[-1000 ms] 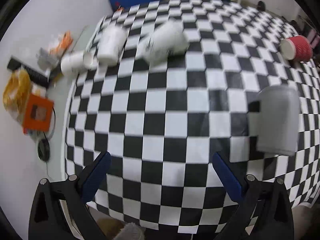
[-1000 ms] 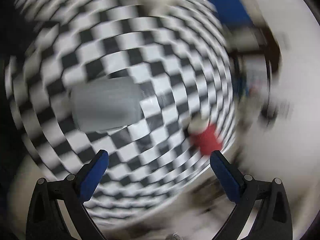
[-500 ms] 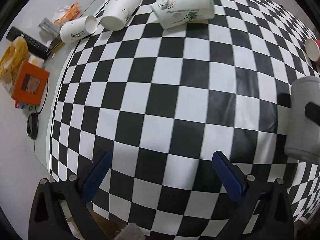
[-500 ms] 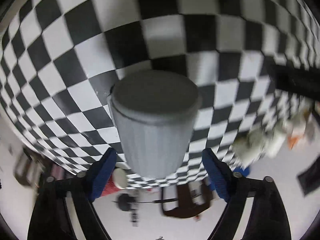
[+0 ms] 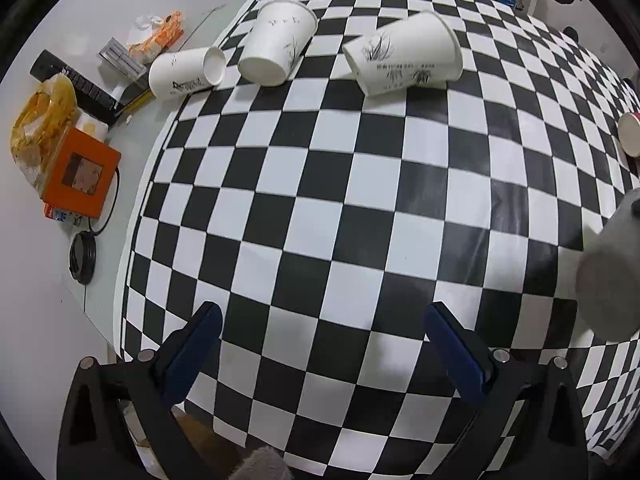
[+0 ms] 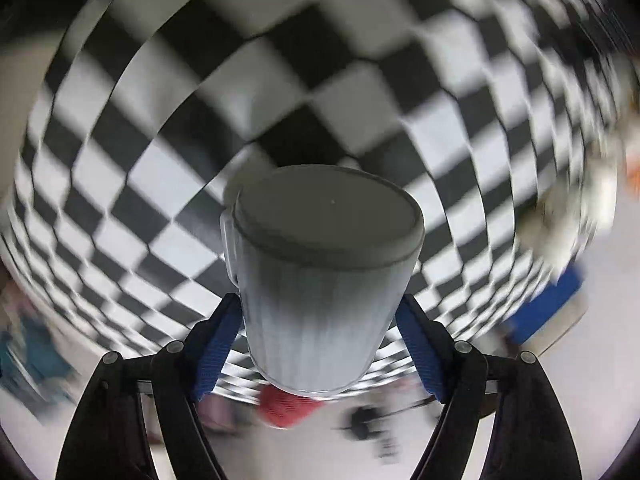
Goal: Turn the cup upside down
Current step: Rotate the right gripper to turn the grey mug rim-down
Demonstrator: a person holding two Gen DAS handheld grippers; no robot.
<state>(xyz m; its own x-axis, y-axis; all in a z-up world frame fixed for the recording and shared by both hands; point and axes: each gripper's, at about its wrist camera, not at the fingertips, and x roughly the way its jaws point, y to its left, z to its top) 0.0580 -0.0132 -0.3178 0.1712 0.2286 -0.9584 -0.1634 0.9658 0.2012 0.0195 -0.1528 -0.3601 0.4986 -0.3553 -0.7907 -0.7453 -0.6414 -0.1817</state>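
A grey ribbed cup sits between the blue pads of my right gripper, which is shut on its sides. Its flat bottom faces the camera and the checkered cloth behind it is blurred. In the left wrist view the grey cup shows at the right edge, above the checkered cloth. My left gripper is open and empty over the near part of the cloth.
Three white paper cups lie on their sides at the far edge. A red cup lies at the right. An orange box, a bag and clutter sit on the white table at left.
My right gripper has closed on the grey cup and lifted and turned it, with the view still moving. The left gripper has drawn back slightly from the cloth.
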